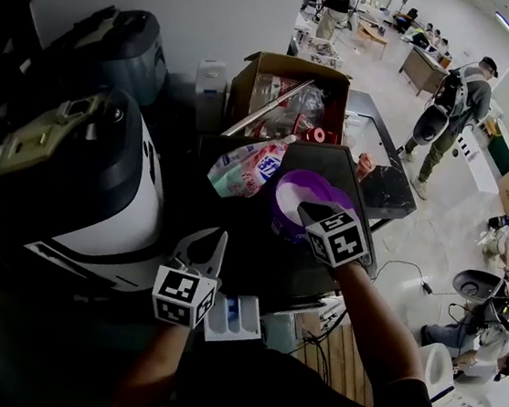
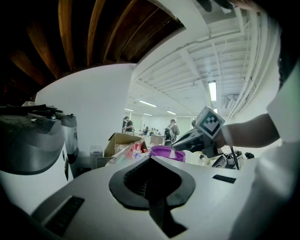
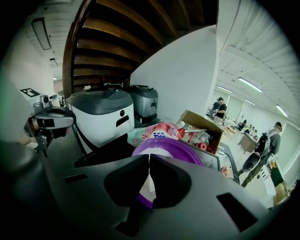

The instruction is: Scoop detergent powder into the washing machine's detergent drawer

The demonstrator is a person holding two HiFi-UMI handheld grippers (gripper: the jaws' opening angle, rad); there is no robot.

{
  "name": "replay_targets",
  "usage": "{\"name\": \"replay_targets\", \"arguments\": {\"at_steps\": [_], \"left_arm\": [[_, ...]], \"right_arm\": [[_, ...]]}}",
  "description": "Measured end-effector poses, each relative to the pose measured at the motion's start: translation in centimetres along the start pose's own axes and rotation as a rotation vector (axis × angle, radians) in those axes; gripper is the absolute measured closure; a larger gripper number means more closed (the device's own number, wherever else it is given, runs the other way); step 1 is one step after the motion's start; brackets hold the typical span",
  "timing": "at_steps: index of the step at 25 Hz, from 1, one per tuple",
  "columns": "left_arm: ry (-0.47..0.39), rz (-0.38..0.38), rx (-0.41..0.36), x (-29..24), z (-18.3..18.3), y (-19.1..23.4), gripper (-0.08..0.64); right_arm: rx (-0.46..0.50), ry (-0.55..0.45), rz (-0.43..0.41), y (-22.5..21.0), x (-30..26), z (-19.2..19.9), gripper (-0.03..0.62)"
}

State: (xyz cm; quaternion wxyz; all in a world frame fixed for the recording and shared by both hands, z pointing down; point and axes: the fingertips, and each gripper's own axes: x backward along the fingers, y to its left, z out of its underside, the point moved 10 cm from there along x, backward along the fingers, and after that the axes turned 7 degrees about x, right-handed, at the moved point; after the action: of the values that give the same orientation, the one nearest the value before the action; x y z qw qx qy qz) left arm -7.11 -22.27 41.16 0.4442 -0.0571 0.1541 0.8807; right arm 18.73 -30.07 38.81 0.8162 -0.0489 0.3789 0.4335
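Right jaws: pressed almost together, pinching the thin white handle of a scoop.
Right gripper: tilted down over the purple tub, with its tips at the white powder. The forearm reaches across the dark worktop.
Left jaws: pressed together, nothing between them.
Left gripper: close to level, low at the worktop's near edge, just beside the white drawer.
Count: two grippers, one tub, one scoop, one drawer, one bag, one box.
Hard to see: the scoop's bowl is hidden behind the right jaws. The drawer is partly cut off by the left cube, and its compartments are too small to make out.
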Motion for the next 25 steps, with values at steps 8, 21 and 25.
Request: {"name": "replay_targets", "arguments": {"at_steps": [8, 21, 25], "left_arm": [[0.019, 0.014, -0.004, -1.2, 0.1, -0.2, 0.558], [0.039, 0.008, -0.012, -1.8, 0.3, -0.6, 0.558], [0.037, 0.005, -0.008, -1.7, 0.4, -0.7, 0.558]], "right_arm": [[-0.078, 0.000, 0.002, -2.3, 1.0, 1.7, 0.571], [-0.083, 0.086, -0.052, -3.3, 0.7, 3.5, 0.568], [-0.053, 0.123, -0.067, -3.5, 0.5, 3.7, 0.568]]}}
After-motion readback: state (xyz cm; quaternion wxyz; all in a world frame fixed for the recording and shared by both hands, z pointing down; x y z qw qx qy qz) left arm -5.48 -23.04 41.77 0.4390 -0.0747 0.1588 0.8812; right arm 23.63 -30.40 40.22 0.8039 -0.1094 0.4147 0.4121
